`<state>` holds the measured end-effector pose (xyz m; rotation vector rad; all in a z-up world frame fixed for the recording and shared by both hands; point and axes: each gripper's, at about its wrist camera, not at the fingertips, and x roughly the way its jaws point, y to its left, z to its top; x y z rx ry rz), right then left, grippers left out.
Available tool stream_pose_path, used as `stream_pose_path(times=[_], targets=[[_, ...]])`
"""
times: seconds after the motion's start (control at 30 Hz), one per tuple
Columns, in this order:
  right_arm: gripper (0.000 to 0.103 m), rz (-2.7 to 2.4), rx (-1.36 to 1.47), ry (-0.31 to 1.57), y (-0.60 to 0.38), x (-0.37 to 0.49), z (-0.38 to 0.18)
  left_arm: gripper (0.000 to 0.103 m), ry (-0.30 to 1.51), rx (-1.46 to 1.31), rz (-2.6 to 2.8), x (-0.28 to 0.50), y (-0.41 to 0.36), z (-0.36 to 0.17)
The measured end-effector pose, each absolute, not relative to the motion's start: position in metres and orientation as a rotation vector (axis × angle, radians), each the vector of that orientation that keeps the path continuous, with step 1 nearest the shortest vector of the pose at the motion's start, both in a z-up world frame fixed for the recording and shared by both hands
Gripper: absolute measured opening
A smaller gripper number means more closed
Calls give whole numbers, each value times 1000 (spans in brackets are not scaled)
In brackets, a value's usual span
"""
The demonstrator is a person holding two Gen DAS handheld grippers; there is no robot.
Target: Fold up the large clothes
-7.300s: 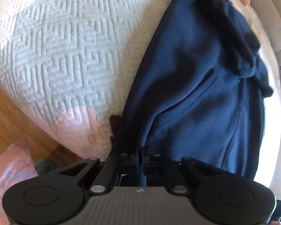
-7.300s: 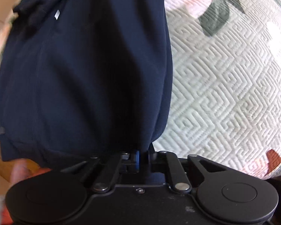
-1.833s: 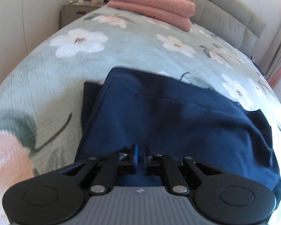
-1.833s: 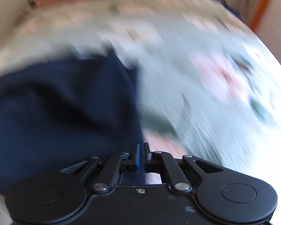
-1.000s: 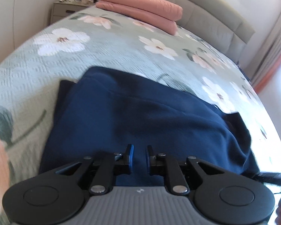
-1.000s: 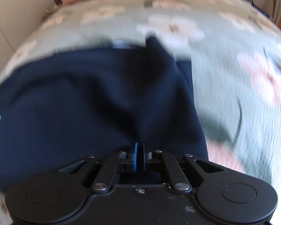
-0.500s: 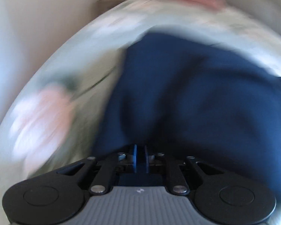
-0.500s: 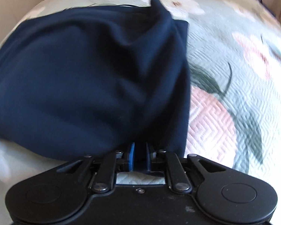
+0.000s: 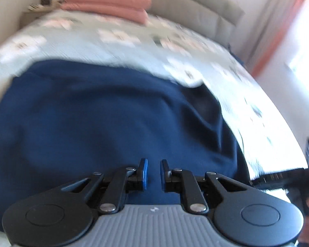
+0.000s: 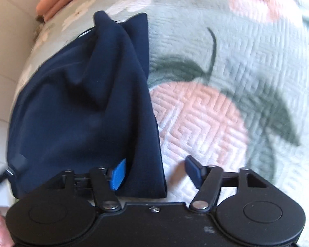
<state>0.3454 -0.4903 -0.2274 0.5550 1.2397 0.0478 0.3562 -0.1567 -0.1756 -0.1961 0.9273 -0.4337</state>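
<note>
A folded navy garment (image 9: 105, 123) is lying on a flowered bed (image 10: 247, 65) near its front edge. The left hand-held gripper (image 9: 152, 173) is hovering over it, jaws slightly apart, gripping nothing. The right hand-held gripper (image 10: 156, 173) is spread wide astride the garment's right edge. Likely releasing after a fold; next, smoothing or regripping.
</note>
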Motion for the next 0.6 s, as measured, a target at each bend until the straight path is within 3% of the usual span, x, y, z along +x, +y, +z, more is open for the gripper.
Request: stream_pose_path(times=[0.03,0.1,0.17,0.27,0.43,0.5,0.53,0.6], targets=[[103,82,603,1218,-493,348,-232,16,945,-195,-465,355,-159,-184],[103,127,632,1199,-485,348,-231,15,991,-235,-475,353,-158,-196],[92,193,626,1192,-477,349,-229,15,987,-271,-467,349,-154,-196],[89,217,577,1186,-463,347,-229,14,959,-247,-443,342,-155,-191],[65,158,629,1167,-472,343,-234,14,834,-197,-279,340,-152,-173],[58,155,631,1165,-470,338,-234,13,873,-235,-232,343,-142,-177],[45,154,654,1166,-471,339,-234,12,931,-268,-235,347,-137,-189],[40,181,752,1170,-475,338,-234,8,973,-374,-243,351,-121,-215]])
